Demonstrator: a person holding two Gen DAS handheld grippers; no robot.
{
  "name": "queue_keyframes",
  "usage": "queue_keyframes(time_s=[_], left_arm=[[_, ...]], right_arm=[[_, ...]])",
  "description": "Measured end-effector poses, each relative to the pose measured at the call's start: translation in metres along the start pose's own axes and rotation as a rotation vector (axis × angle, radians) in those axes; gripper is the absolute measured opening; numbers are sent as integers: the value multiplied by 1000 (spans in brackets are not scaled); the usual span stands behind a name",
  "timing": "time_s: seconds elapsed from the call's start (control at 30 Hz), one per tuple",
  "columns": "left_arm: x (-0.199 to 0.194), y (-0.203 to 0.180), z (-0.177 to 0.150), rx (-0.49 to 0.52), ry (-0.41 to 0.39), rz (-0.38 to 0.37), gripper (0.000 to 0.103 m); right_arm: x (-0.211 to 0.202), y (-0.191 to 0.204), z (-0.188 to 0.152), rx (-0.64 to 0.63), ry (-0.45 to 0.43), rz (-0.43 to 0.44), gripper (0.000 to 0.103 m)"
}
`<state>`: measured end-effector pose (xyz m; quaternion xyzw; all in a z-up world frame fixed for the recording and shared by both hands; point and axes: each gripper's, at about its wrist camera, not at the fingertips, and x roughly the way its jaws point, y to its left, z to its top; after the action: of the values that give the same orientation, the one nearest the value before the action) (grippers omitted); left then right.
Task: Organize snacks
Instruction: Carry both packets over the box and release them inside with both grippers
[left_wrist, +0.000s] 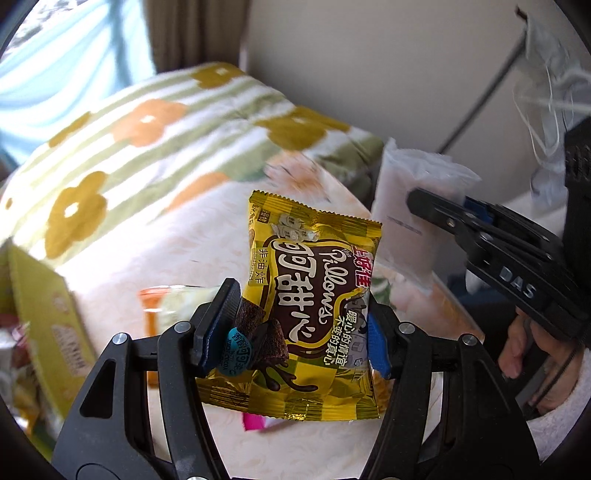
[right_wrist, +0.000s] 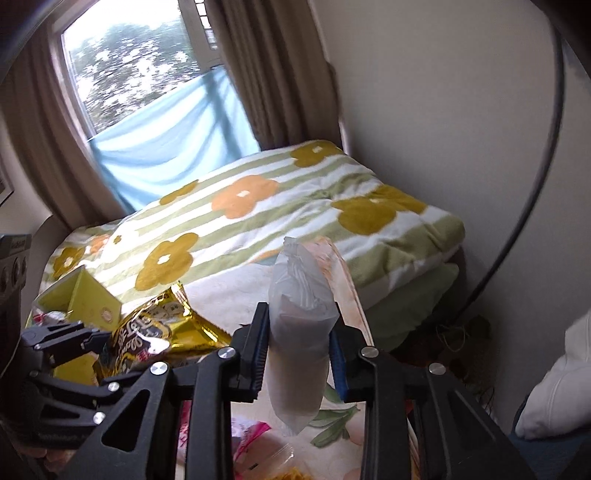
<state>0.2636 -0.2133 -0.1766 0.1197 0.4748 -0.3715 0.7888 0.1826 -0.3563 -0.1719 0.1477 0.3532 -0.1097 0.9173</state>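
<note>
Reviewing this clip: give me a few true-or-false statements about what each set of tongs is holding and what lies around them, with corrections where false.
1. The left tongs grip a gold snack packet. True.
2. The right tongs are empty. False: they are shut on a translucent white pouch.
3. The gold snack packet has brown chocolate pictures on its front. True.
4. The blanket behind the snacks is plain blue. False: it is striped green and white with yellow and orange flowers.
5. A yellow-green box sits beyond the left tongs in the right wrist view. True.
6. The translucent white pouch lies flat on the table. False: it is held upright between the pads.
</note>
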Motion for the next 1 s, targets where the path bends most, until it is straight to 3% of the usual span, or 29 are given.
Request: queue_keyframes(time_s=[0.2, 0.53, 0.8, 1.0], left_arm=[[-57, 28, -4, -132, -97, 126, 59], [-154, 131, -42, -386, -193, 317, 59], [-194, 220, -102, -504, -174, 411, 59], [-203, 274, -151, -571, -126, 435, 59]], right_arm=[[-22, 42, 27, -146, -23, 146, 27], [-33, 151, 53, -316, -37, 385, 27], [-15, 257, 35, -384, 11, 529, 27], [-1, 316, 13, -417, 61, 569, 27]])
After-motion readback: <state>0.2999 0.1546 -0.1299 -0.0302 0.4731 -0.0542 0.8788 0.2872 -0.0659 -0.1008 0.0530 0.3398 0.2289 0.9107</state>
